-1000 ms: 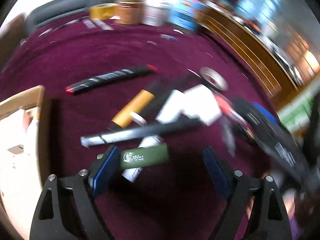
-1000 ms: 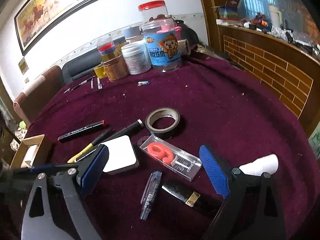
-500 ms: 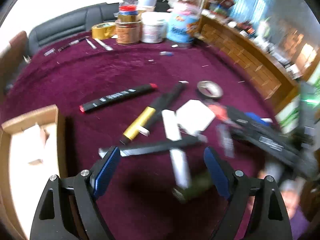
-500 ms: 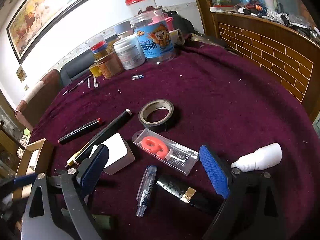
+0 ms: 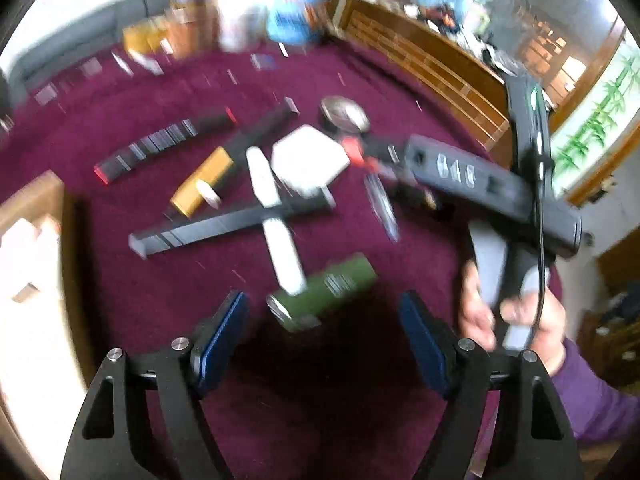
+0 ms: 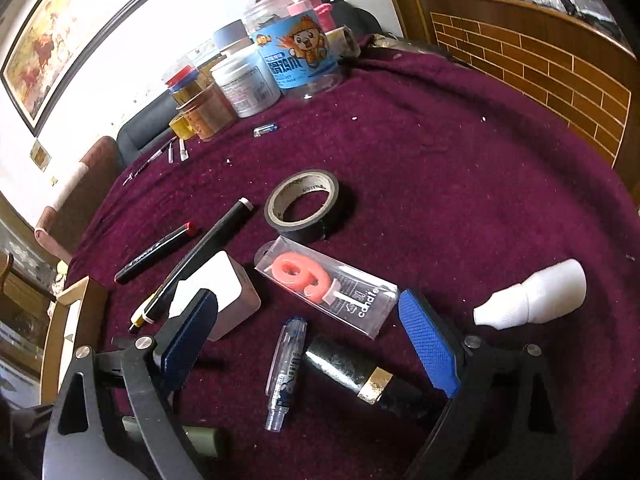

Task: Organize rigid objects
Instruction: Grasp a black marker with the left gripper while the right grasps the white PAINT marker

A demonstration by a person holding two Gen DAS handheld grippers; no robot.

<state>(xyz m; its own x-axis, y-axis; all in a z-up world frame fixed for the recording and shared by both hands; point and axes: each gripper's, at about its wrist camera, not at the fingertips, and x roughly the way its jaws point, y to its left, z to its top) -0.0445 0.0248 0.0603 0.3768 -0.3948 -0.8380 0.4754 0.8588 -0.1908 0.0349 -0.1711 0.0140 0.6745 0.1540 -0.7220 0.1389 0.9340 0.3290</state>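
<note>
A: Where is the green cylinder (image 5: 324, 298)?

B: Lying on the maroon cloth (image 5: 320, 400), just ahead of the left gripper (image 5: 324, 334), tilted, metal end toward the left pad. Nothing grips it: the jaws stand wide apart and hold nothing.

A: And past it?

B: A white stick (image 5: 276, 220) crosses a long black bar (image 5: 224, 230) further ahead. A white square block (image 5: 308, 158) sits beyond them, a gold-and-black pen (image 5: 204, 182) to the front left. A cardboard box (image 5: 36, 200) is at the far left. All of it is blurred.

A: The right gripper (image 6: 308, 330)?

B: Also wide open and empty. Between its pads lie a clear pen (image 6: 286, 368) and a black tube with a gold band (image 6: 356, 372). A clear case with an orange piece (image 6: 328, 286) is just ahead, a tape roll (image 6: 302, 204) beyond that, a white bottle (image 6: 532, 296) to the right.
</note>
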